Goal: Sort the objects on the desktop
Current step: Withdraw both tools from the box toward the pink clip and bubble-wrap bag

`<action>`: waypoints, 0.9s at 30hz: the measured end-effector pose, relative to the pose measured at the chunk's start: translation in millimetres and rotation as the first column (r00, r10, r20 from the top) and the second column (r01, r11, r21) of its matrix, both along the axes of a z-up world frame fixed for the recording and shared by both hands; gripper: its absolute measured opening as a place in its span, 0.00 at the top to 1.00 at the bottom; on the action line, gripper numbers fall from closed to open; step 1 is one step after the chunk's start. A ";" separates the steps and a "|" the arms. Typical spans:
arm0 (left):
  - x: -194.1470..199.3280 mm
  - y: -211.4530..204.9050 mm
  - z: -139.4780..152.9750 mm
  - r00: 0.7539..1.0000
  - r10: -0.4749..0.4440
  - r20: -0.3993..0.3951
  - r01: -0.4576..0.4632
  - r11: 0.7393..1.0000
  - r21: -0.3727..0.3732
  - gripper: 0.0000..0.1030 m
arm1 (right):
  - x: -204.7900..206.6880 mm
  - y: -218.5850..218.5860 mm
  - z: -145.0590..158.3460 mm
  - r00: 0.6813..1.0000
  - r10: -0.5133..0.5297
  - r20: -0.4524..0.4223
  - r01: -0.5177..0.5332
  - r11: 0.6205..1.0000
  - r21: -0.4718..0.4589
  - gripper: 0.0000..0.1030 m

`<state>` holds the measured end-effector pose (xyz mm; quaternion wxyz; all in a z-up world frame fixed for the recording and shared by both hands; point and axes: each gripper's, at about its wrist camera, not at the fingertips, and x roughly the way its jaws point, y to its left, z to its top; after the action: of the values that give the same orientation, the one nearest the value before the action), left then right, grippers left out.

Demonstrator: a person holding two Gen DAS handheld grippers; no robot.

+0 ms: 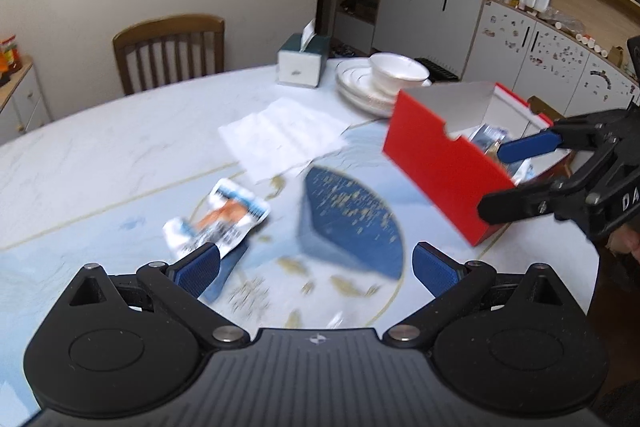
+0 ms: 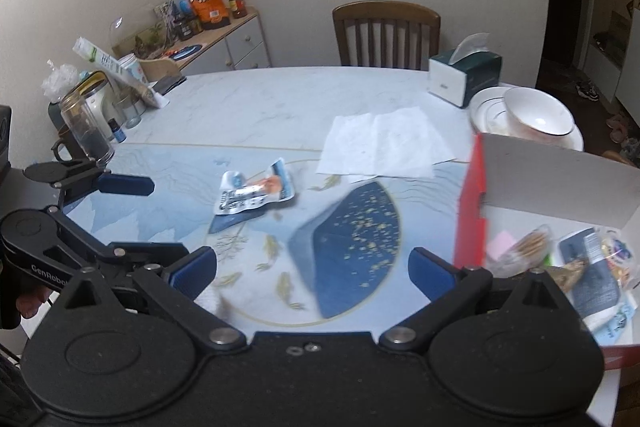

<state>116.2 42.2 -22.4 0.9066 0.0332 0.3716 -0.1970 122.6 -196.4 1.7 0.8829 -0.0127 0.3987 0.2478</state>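
A crumpled snack packet lies on the table just ahead and left of my open, empty left gripper; it also shows in the right wrist view. A red box with an open white lid stands at the right and holds several packets. My right gripper is open and empty, hovering over the table beside the box. In the left wrist view the right gripper reaches over the box's near corner. The left gripper shows at the left of the right wrist view.
A white paper sheet lies mid-table. A tissue box, stacked plates with a bowl stand behind the box. Jars and bottles crowd the table's left edge. A wooden chair stands at the far side.
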 end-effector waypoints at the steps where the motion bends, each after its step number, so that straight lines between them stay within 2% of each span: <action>1: -1.5 5.4 -3.3 1.000 0.004 -0.008 -0.004 1.000 0.001 0.00 | -0.6 4.4 -0.9 1.000 0.000 -0.002 0.000 1.000 -0.003 0.01; 13: -16.4 61.4 -36.7 0.998 0.006 -0.069 -0.004 1.000 0.023 0.00 | -5.5 50.7 -19.2 0.998 0.004 -0.055 -0.005 1.000 -0.030 0.01; 22: -26.2 73.1 -63.5 0.995 -0.047 -0.087 0.052 0.997 0.055 0.00 | -9.2 80.8 -43.9 0.993 0.025 -0.113 -0.031 0.998 -0.057 0.01; 27: -27.5 83.3 -76.2 0.995 -0.039 -0.090 0.046 0.996 0.082 0.00 | -9.9 92.9 -61.7 0.989 0.038 -0.143 -0.051 0.995 -0.088 0.01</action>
<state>88.7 125.4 -98.7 0.8828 0.0705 0.4184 -0.2017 112.8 -103.5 -60.0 0.8451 -0.0444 0.4709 0.2491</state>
